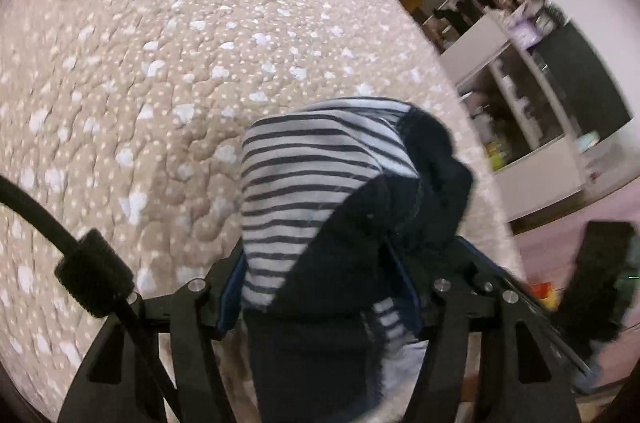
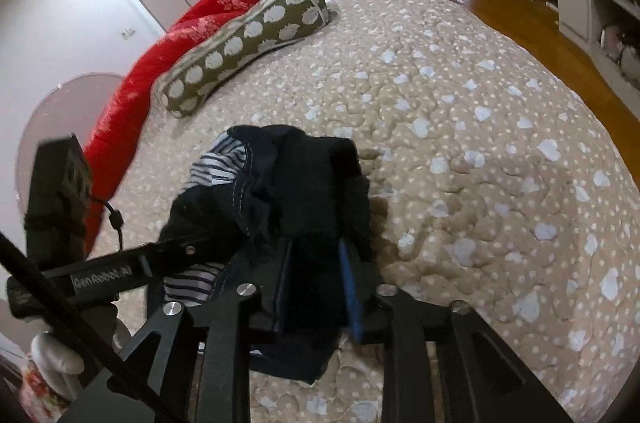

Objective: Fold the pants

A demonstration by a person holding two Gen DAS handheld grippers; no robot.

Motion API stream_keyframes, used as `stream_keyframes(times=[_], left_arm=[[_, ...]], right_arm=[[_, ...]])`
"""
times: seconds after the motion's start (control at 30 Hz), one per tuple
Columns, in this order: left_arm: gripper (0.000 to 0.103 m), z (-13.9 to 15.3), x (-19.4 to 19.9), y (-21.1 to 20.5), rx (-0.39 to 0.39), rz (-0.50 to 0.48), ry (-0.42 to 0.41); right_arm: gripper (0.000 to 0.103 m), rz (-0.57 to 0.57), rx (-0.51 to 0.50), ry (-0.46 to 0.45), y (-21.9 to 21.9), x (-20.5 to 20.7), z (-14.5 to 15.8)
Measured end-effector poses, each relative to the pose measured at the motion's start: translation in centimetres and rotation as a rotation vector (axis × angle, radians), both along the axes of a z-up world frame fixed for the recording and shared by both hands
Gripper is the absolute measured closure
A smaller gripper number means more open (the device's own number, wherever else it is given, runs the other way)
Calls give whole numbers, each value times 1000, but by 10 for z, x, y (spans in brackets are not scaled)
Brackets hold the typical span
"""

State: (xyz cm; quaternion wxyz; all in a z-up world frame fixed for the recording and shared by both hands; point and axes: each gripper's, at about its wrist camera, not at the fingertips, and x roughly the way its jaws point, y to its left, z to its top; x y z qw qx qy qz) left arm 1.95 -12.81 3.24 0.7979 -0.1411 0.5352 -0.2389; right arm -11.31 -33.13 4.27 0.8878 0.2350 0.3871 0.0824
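Both tools are clamped on the pants [image 1: 320, 191], dark navy with a striped lining. The left tool [image 1: 320, 287] and right tool [image 2: 316, 275] hold the bunched fabric up over the quilted bed [image 2: 480, 143], likely to spread it flat there for folding.

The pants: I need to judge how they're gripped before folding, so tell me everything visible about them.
The pants are dark navy soft fabric with a lining striped white and dark and pale stitched seams. They are bunched and crumpled, not flat. Both the left gripper and right gripper are shut on bunched fabric, holding them over the beige spotted quilt; whether any part touches it is unclear.
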Motion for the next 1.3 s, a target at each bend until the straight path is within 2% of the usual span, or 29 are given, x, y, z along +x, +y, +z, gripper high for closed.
stream_keyframes(times=[0.07, 0.1, 0.13, 0.2, 0.33, 0.5, 0.57, 0.6, 0.63, 0.73, 0.83, 1.03, 1.1, 1.2, 1.23, 1.3], left_arm=[[41, 14, -5, 13, -46, 7, -31], [41, 20, -6, 16, -58, 13, -47], [40, 23, -8, 26, -82, 25, -61], [37, 23, -11, 36, -127, 43, -60], [32, 1, -5, 52, -231, 58, 19], [26, -28, 5, 35, -365, -32, 116], [26, -29, 6, 21, -400, -78, 133], [26, -29, 6, 15, -404, -95, 137], [26, -28, 6, 13, -396, -97, 137], [40, -24, 8, 18, -426, -95, 154], [43, -13, 18, 34, -432, -69, 137], [43, 13, 52, 73, -335, 31, 44], [43, 11, 64, 85, -281, 87, 37], [43, -6, 73, 103, -196, 157, 84], [43, -9, 72, 107, -204, 154, 94], [43, -8, 64, 117, -224, 155, 97]], right_arm=[[49, -18, 75, -36, -12, -5, 5], [35, -32, 111, -56, -19, -8, 5], [29, -42, 129, -63, -23, -9, 5], [29, -55, 187, -44, -30, -7, -3], [29, -46, 287, 4, -31, 2, -23], [25, -54, 341, -19, -25, 12, -26], [36, -19, 360, 3, -18, 19, -28], [49, -5, 367, 30, -12, 24, -32], [53, -8, 364, 31, -10, 25, -33], [62, -3, 370, 15, -5, 27, -25], [64, 24, 355, -11, 7, 38, -7], [64, 104, 296, -30, 51, 88, 18], [64, 119, 281, -4, 66, 107, 12], [59, 105, 207, 73, 80, 127, -10], [56, 92, 172, 104, 82, 129, -19], [53, 95, 174, 95, 83, 128, -26]])
